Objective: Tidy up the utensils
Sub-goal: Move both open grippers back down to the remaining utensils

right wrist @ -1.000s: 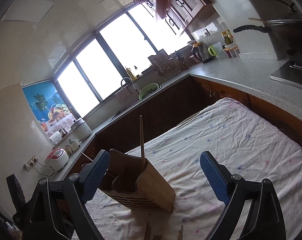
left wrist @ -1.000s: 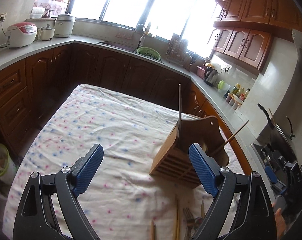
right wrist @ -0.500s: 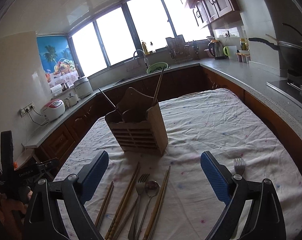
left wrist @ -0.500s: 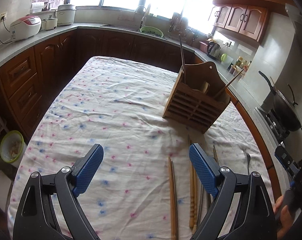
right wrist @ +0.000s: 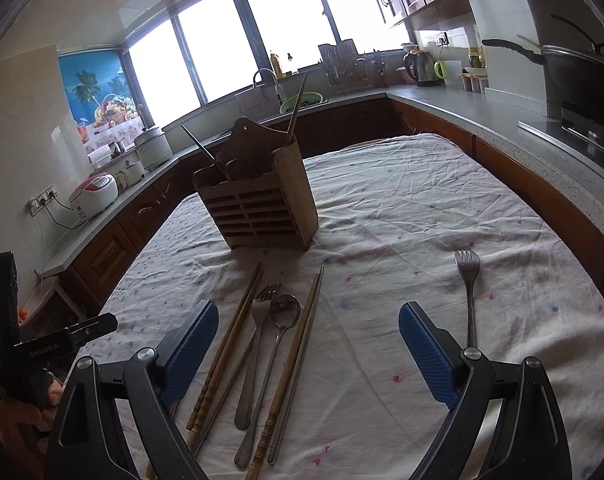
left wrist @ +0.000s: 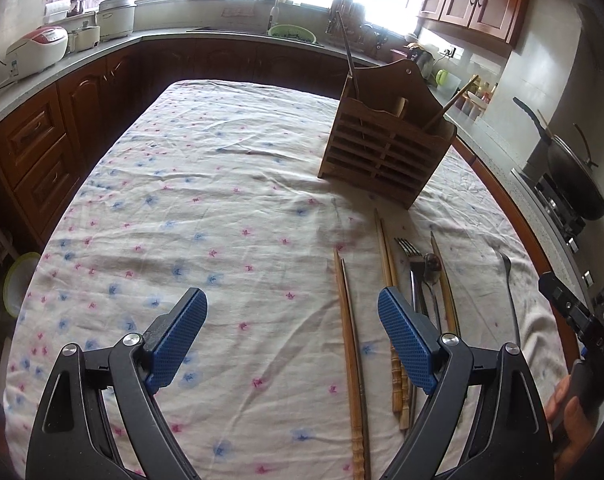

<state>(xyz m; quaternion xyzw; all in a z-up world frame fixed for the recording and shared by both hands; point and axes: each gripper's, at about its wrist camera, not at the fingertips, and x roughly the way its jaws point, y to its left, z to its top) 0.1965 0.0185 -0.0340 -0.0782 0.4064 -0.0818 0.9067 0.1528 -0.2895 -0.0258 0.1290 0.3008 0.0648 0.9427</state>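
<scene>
Left half of the flowered white tablecloth (left wrist: 190, 208) lies bare: free passage there. The slatted wooden utensil holder (left wrist: 386, 160) stands upright toward the far right, sticks jutting above its rim. Before it, wooden chopsticks (right wrist: 238, 344), steel forks and a spoon (right wrist: 285, 312) lie close together, with open cloth between them and a lone steel fork (right wrist: 468, 280).

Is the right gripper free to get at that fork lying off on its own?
Probably yes. The lone fork lies flat on the tablecloth just past the right gripper, apart from the other cutlery, with nothing over it. The gripper's jaws are closing with nothing between them.
</scene>
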